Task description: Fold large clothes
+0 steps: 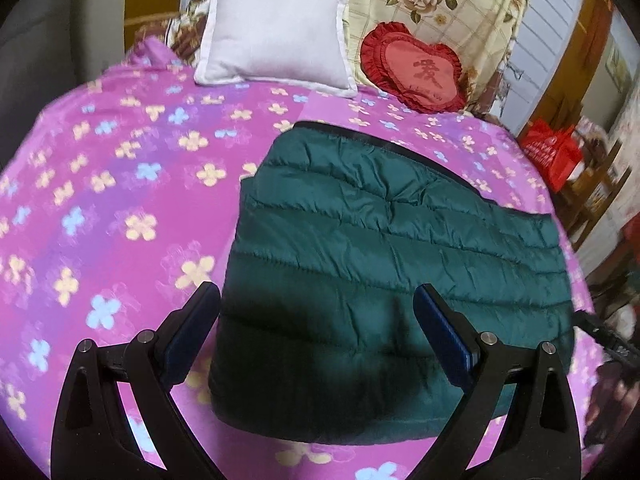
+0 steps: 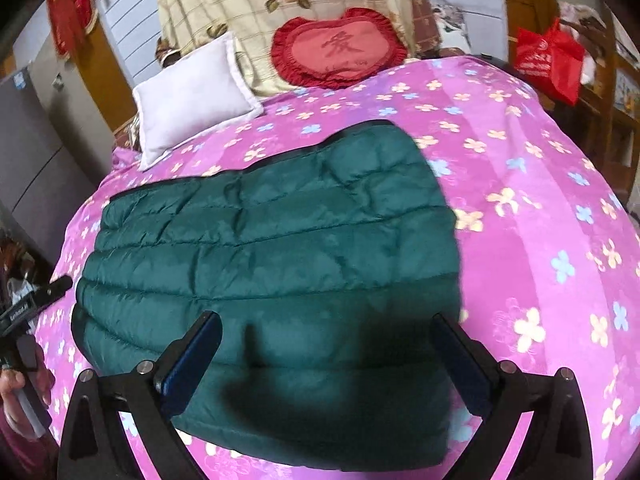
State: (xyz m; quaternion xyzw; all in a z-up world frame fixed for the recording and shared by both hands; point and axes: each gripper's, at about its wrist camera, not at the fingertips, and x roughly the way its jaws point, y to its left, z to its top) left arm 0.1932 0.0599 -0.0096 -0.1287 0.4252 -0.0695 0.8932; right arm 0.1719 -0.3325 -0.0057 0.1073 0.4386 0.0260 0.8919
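**A:** Start at the left. What is your left gripper (image 1: pixel 316 304) doing?

**B:** It hangs over the near left part of the green padded jacket (image 1: pixel 384 248), jaws wide apart, nothing between the pads. I keep it tilted down at the cloth so I can see the near edge.

**A:** And the jacket itself?

**B:** It lies flat on the bed (image 1: pixel 100 200), on the pink flowered cover, already doubled into a broad block with its quilted seams running left to right. I judge the fold is close to done; it sits in the middle of the bed where both my hands can reach it.

**A:** What is behind it?

**B:** A white pillow (image 1: pixel 276 40) at the far left and a red heart cushion (image 1: pixel 416 72) to its right, both well apart from the jacket, so nothing crowds the folding.

**A:** And the right side?

**B:** My right gripper (image 2: pixel 328 332) hovers over the near right part of the jacket, jaws also spread fully and empty. I'd say both are free to smooth or take one more fold.
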